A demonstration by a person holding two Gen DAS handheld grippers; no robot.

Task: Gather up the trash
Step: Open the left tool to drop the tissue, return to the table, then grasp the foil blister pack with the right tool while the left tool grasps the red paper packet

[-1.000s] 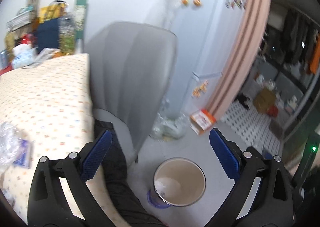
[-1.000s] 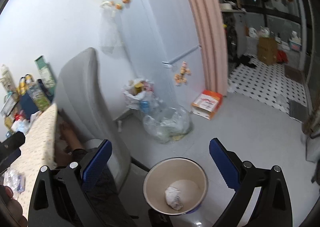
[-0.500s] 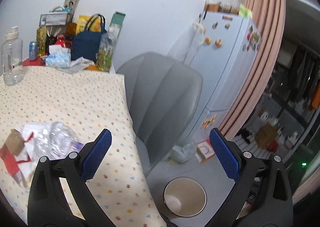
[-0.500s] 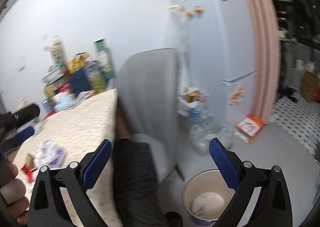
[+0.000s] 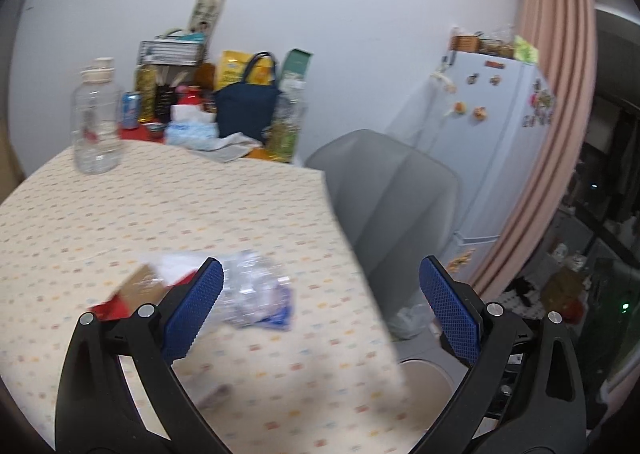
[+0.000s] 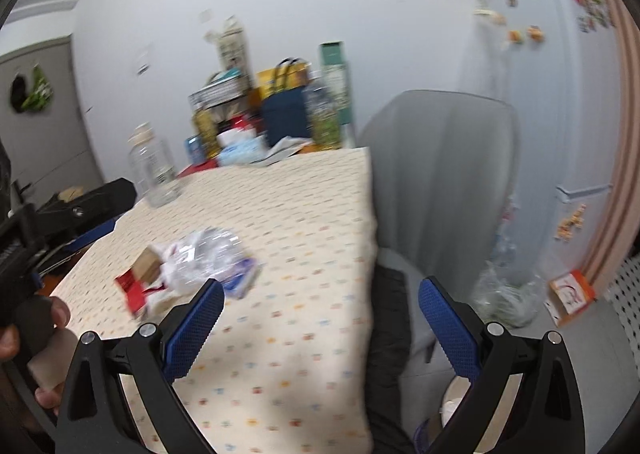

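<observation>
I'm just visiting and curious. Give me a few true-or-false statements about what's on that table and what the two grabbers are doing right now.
1. The left gripper is open and holds nothing. True.
2. The crushed plastic bottle lies on the table. True.
3. The right gripper is clamped on the red packet. False: it is open and empty, and the packet lies on the table.
4. The clear jar lies on its side. False: it stands upright.
5. The chair is bright red. False: it is grey.

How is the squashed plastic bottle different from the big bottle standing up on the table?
The crumpled plastic bottle lies flattened near the table's front, amid wrappers. The tall bottle stands upright at the back, keeps its shape and wears a pale cap. Both are clear plastic.
</observation>
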